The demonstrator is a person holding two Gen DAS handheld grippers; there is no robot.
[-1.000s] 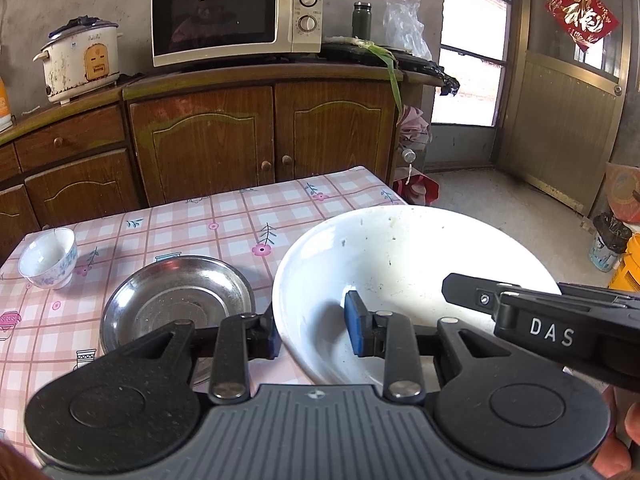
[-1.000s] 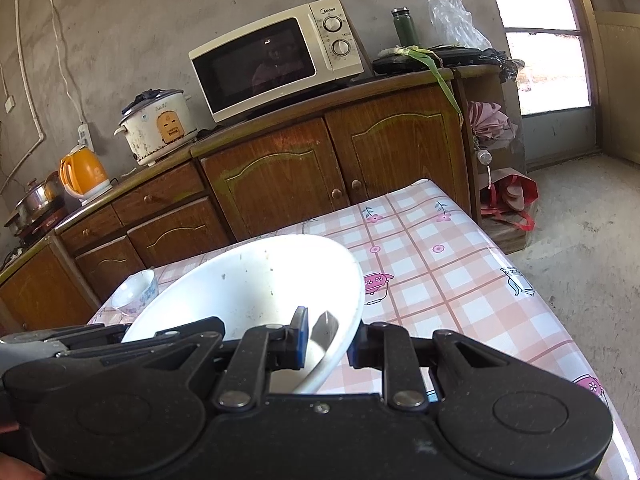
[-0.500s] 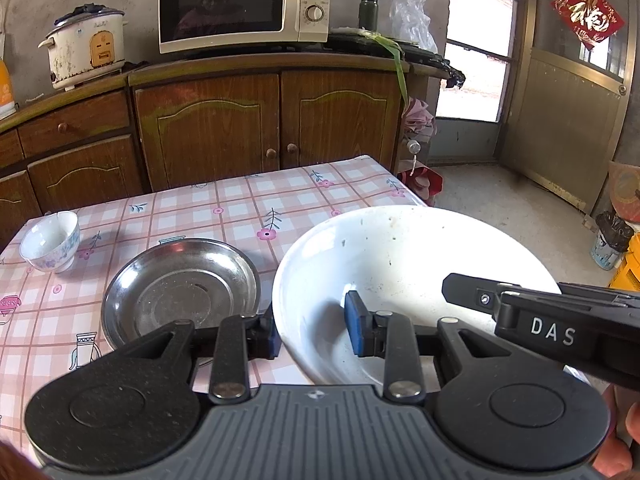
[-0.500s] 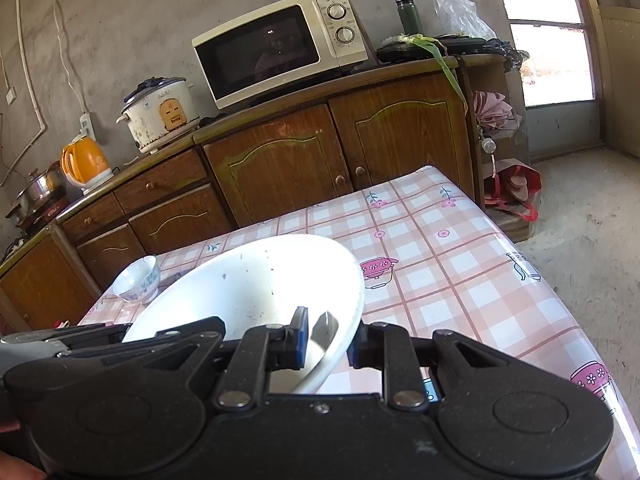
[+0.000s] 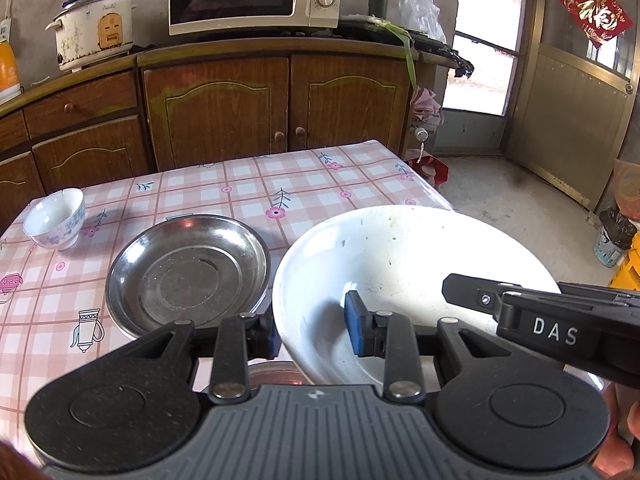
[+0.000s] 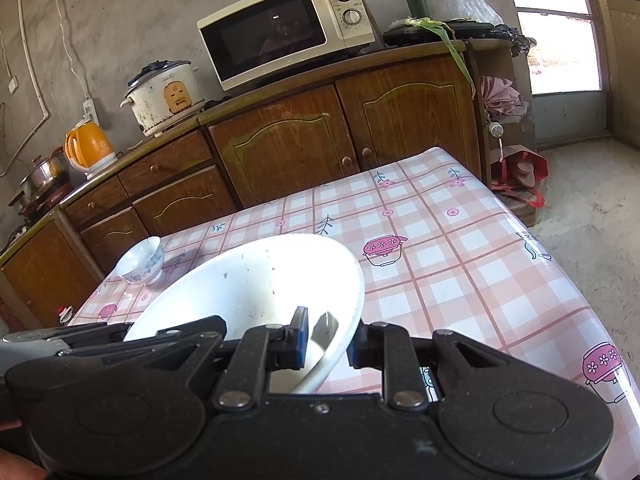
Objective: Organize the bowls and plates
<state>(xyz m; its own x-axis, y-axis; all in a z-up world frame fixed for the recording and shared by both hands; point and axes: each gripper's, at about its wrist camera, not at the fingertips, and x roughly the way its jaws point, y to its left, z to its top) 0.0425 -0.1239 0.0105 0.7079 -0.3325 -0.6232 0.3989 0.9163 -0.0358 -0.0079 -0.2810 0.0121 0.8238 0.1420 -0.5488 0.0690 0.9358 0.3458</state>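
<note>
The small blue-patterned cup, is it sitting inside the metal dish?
No, the small cup stands on the tablecloth, apart from the metal dish.

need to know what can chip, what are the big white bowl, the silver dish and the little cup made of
Big white bowl: looks like glazed ceramic or enamel, glossy white with strong glare and dark specks; either is possible.
Silver dish: looks like stainless steel, grey, dull mirror sheen, pressed rings in its base.
Little cup: likely glazed porcelain, white with blue pattern, thin rim.
</note>
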